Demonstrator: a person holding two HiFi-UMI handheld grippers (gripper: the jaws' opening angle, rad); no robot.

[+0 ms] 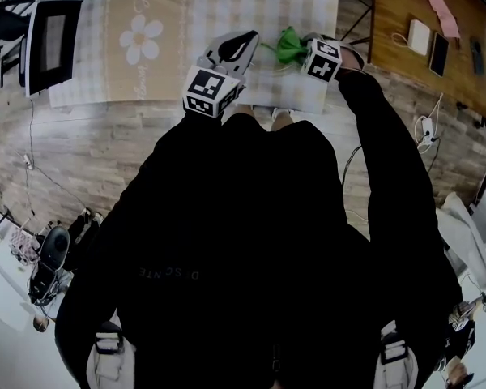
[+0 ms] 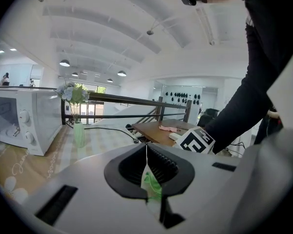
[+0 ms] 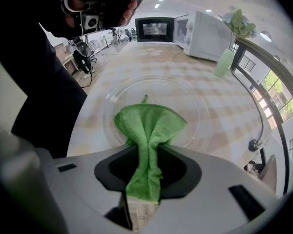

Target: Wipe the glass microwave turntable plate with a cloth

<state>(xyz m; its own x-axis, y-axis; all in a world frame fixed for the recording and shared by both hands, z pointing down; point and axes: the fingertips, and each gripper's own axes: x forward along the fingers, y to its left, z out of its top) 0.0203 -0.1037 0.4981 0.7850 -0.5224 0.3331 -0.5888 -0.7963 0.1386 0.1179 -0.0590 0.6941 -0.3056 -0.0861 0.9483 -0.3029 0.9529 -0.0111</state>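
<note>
Glass turntable plate (image 3: 198, 108) over the checked surface (image 3: 185, 65), seen edge-on between the left tool (image 2: 150, 182) jaws, closed on its rim. Green cloth (image 3: 149, 130) pinched tight in the right tool (image 3: 145, 177), bunched against the plate's face. White microwave (image 3: 207, 35) farther along the surface.

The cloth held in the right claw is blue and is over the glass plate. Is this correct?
No. The cloth is green, not blue. The right gripper view shows the right claw shut on it, over the glass plate.
</note>
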